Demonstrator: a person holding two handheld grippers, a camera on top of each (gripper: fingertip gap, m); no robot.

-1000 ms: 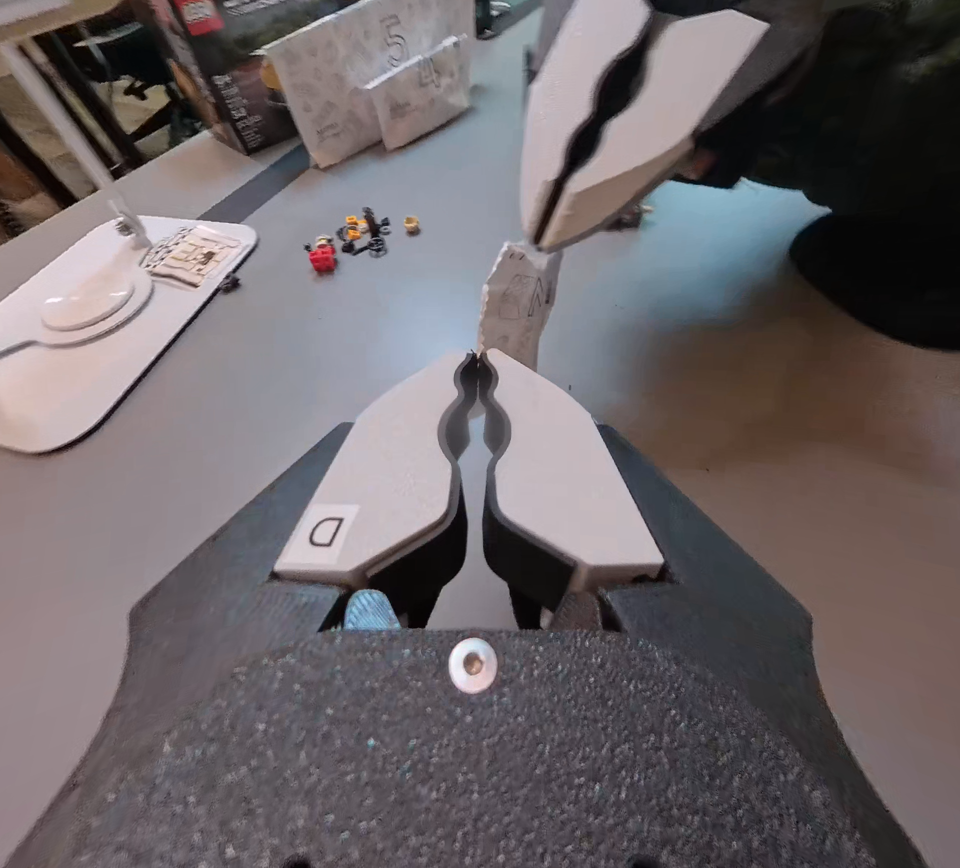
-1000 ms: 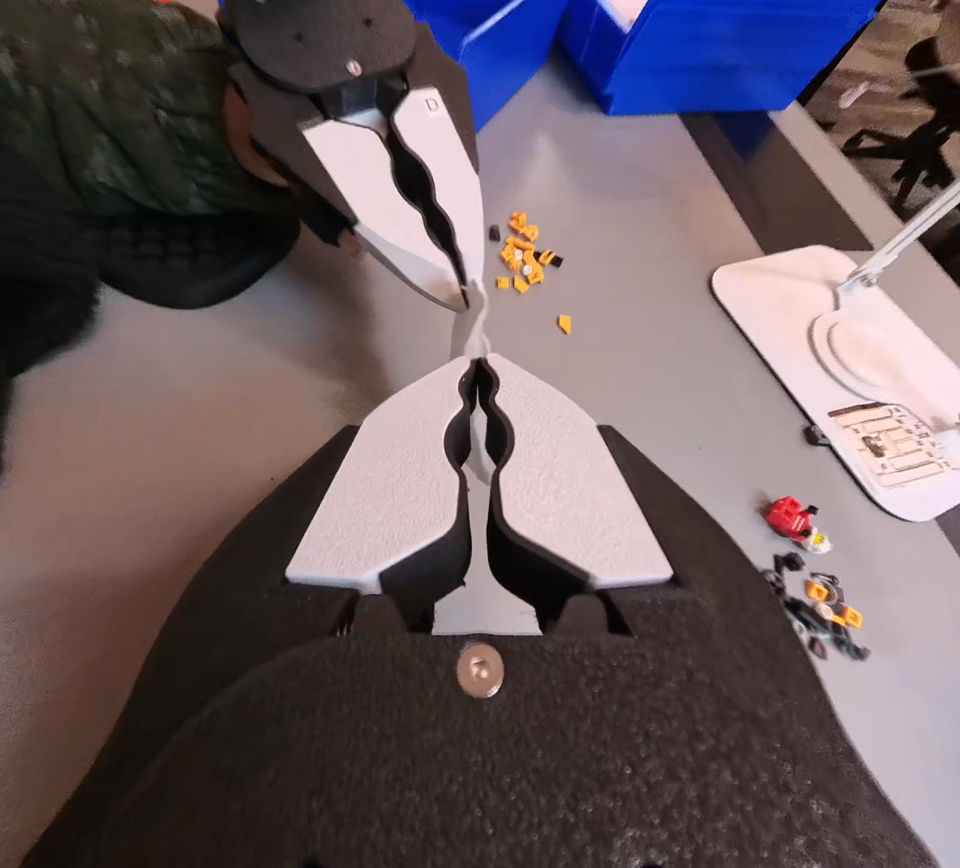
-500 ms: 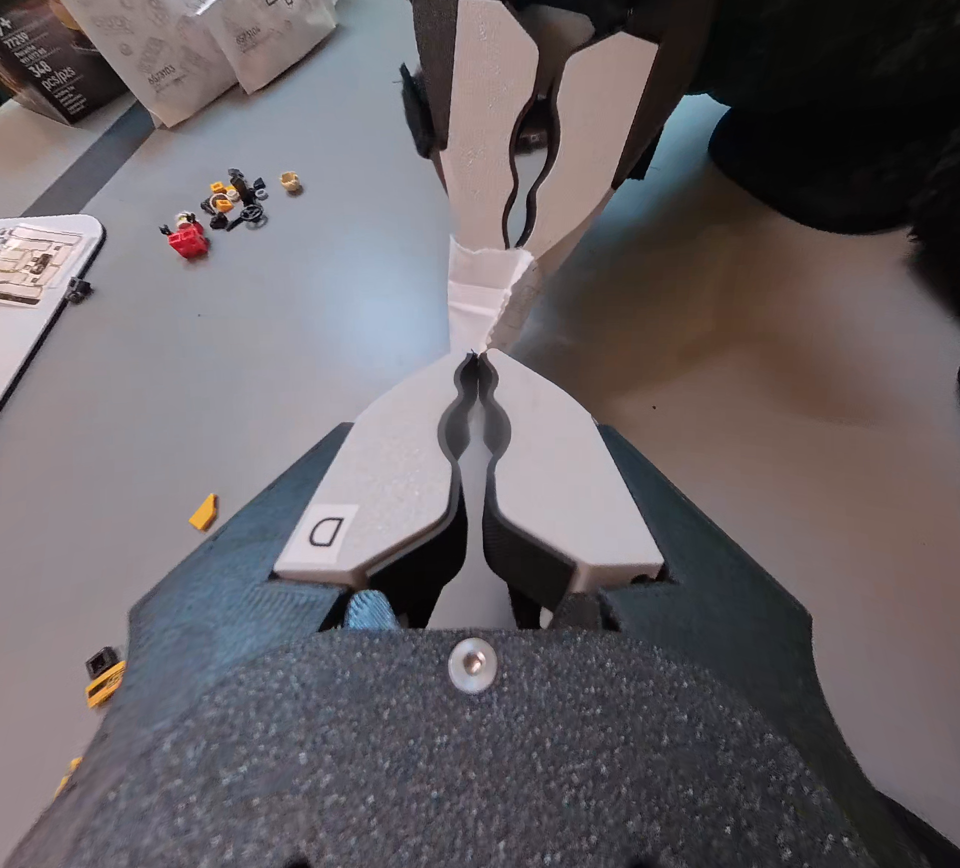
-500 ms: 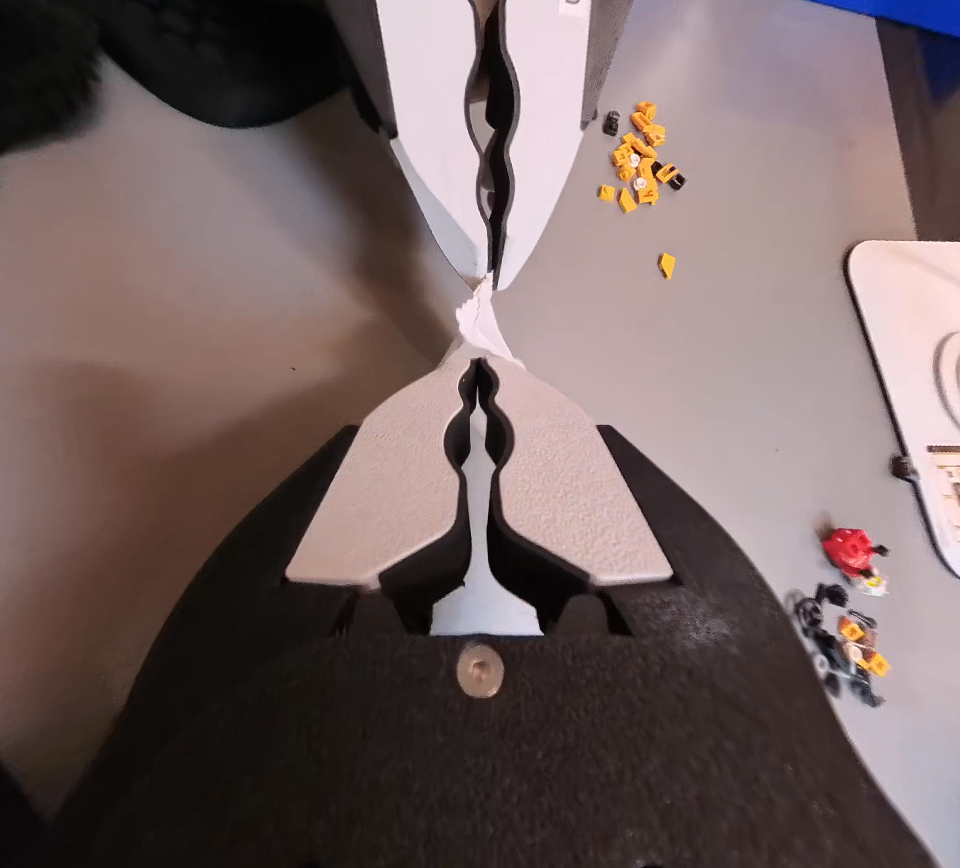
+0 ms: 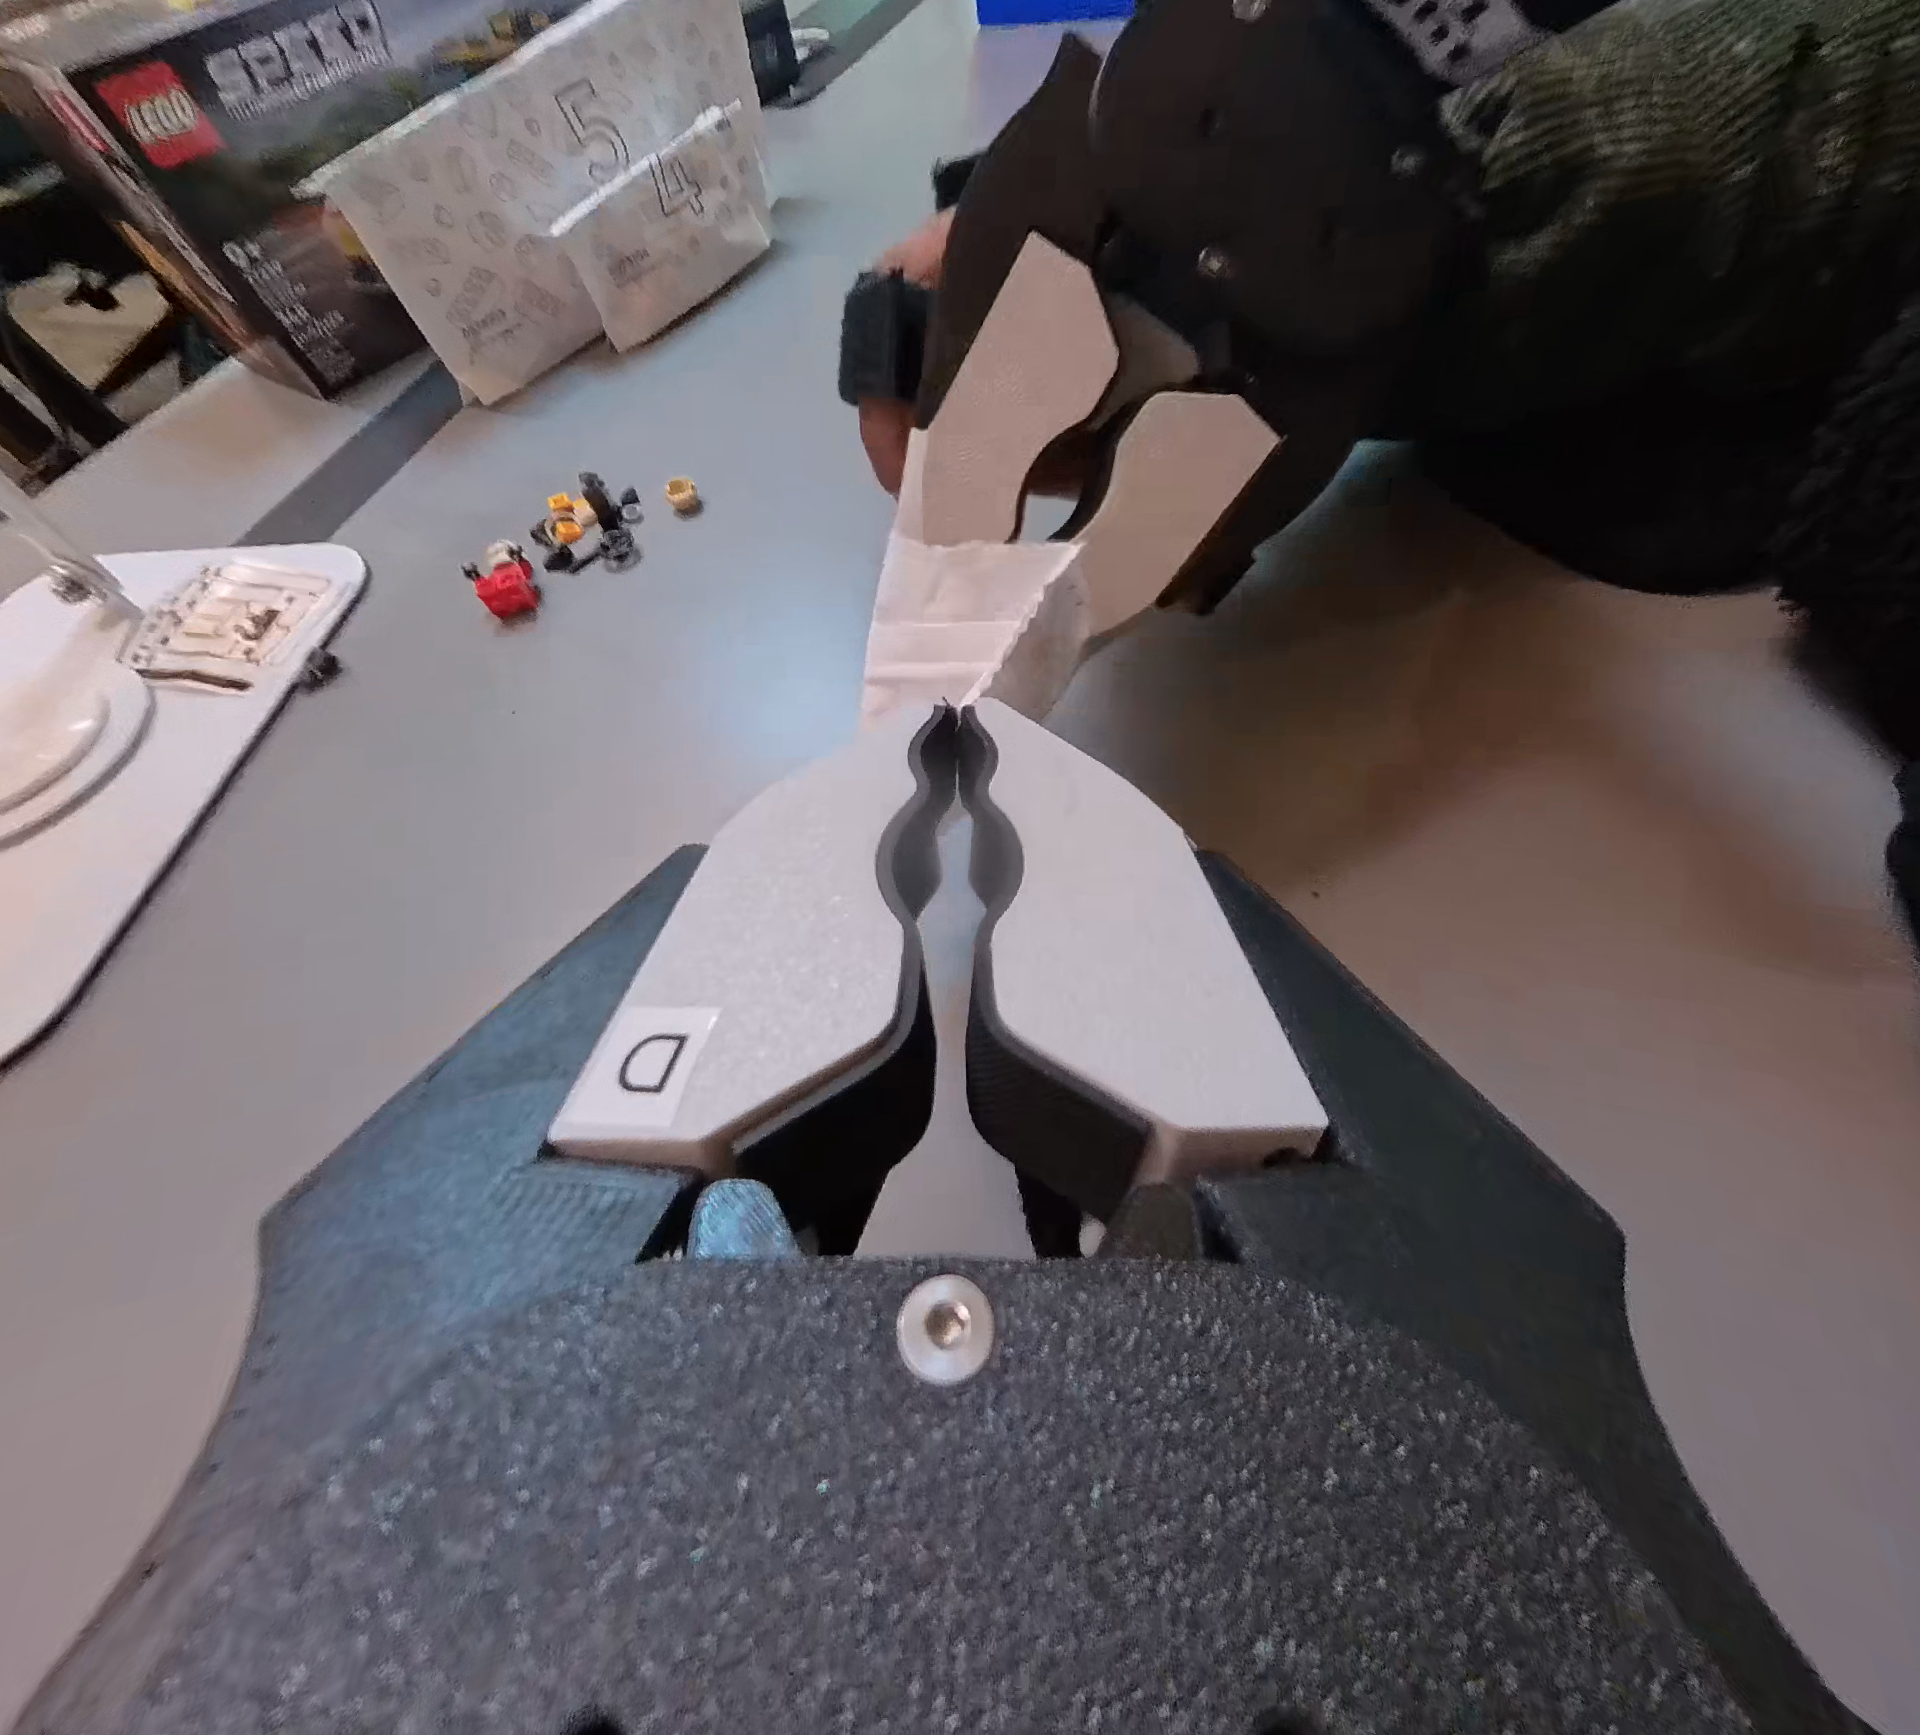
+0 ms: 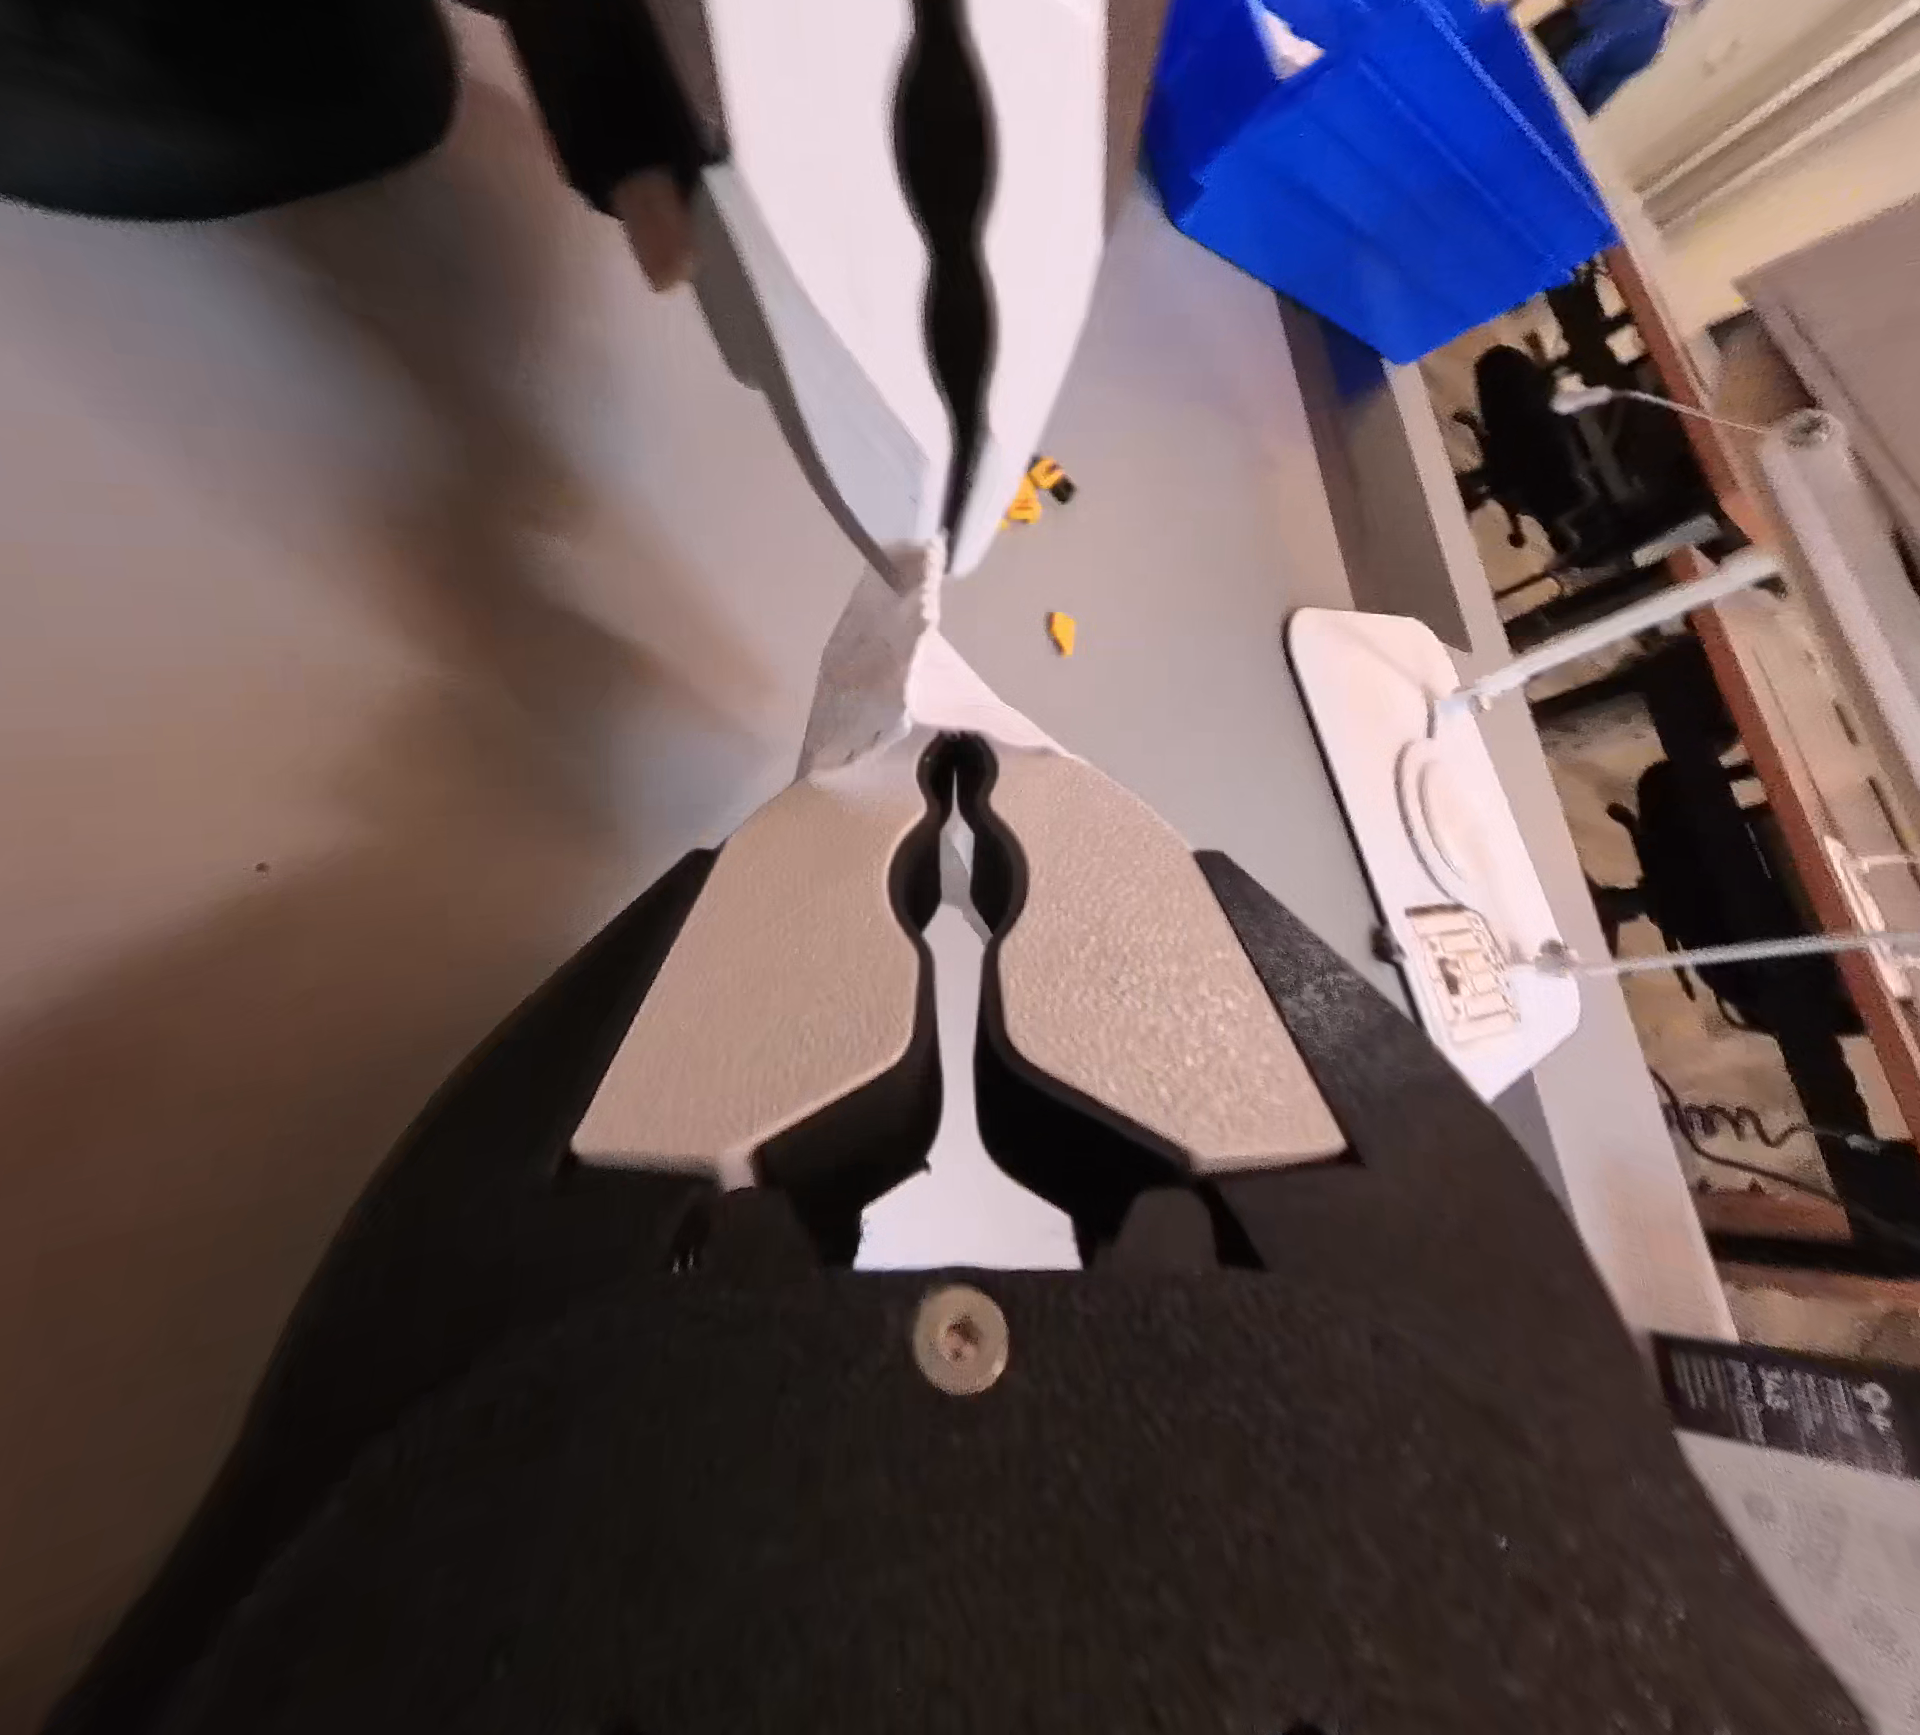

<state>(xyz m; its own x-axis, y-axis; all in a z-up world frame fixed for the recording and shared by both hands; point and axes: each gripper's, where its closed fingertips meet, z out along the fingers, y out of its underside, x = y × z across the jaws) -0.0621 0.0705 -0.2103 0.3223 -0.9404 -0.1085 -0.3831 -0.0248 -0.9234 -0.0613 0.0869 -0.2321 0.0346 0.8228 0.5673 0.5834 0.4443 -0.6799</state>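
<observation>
A small white paper bag [image 5: 951, 605] hangs above the grey table [image 5: 623, 750], pinched from two sides. My left gripper [image 5: 956, 721] is shut on the bag's zigzag-cut edge, right at the fingertips. My right gripper [image 6: 956, 755] is shut on the opposite part of the bag [image 6: 883, 688], and white paper shows between its fingers. In the left wrist view the right gripper [image 5: 1039, 542] comes in from the upper right, held by a hand in a dark green sleeve. In the right wrist view the left gripper [image 6: 940, 547] points down from the top.
A pile of small bricks with a red piece [image 5: 566, 532] lies left of the bag. A white lamp base [image 5: 156, 750] is at far left. Numbered white paper bags [image 5: 582, 168] and a dark box [image 5: 260, 96] stand behind. There are blue bins [image 6: 1403, 158] and loose orange pieces [image 6: 1039, 490]. Left and right tips are no more than a few centimetres apart. From either gripper's tips it is about 30 cm to the white lamp base [image 5: 156, 750]. The right camera catches it too, in the right wrist view [image 6: 1407, 854].
Both grippers have stayed shut on the bag while turning. The right gripper has rolled onto its side and swung to the right, and the bag's cut edge now spreads wider between the two.
</observation>
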